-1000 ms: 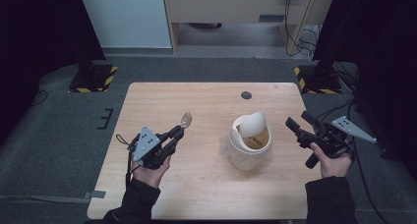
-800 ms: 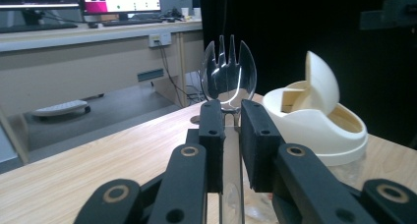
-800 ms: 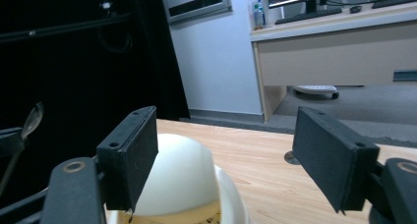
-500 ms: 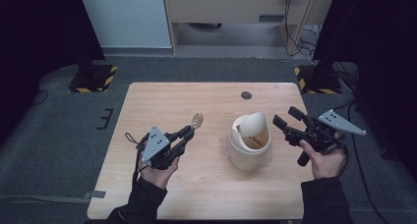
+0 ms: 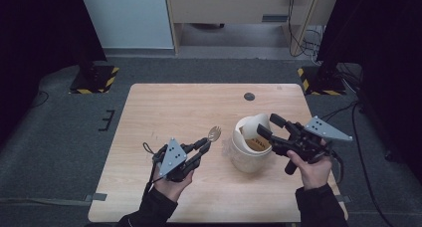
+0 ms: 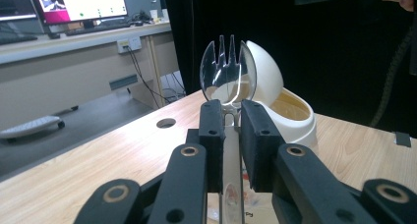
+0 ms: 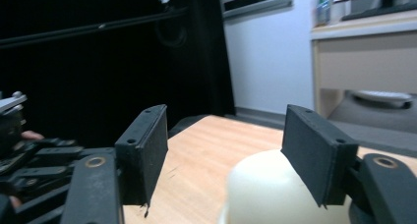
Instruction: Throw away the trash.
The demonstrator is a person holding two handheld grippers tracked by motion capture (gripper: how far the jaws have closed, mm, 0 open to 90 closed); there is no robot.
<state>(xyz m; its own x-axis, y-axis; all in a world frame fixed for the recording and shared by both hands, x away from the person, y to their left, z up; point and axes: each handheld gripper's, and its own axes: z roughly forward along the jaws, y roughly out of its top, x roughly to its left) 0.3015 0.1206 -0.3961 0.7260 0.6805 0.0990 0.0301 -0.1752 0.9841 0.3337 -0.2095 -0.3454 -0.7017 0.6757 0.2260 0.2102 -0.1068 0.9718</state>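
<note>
A: Clear plastic: the spork (image 6: 227,71) is thin and light, with short tines at the bowl tip. The left gripper (image 5: 205,145) has its jaws shut on the neck, just below the bowl, with the handle running back between them. The bowl points up and away, toward the cream bin (image 5: 251,146).

B: Where is the spork relative to the bin?

A: In the high view it sits just left of the bin, held above the wooden table (image 5: 169,107) and not touching either. The bin's swing lid (image 6: 265,67) is tilted and the mouth shows.

B: Handling notes?

A: Judgement only. The plastic looks smooth and probably slippery; a narrow stem between flat jaws can pivot. It is likely to flex, and may crack under heavy squeeze. Holding near the neck, as now, gives the best control of the bowl end. The bin looks like light, hollow plastic and could slide or tip if pushed at the rim.

B: State of the right gripper (image 5: 267,129)?

A: Its jaws stand wide apart and hold nothing. In the right gripper view the domed top of the bin sits between and below them. I cannot tell whether either jaw touches it.

B: Where to take the bin?

A: Across the body, low, rather than by the lid, which looks free to swing.
</note>
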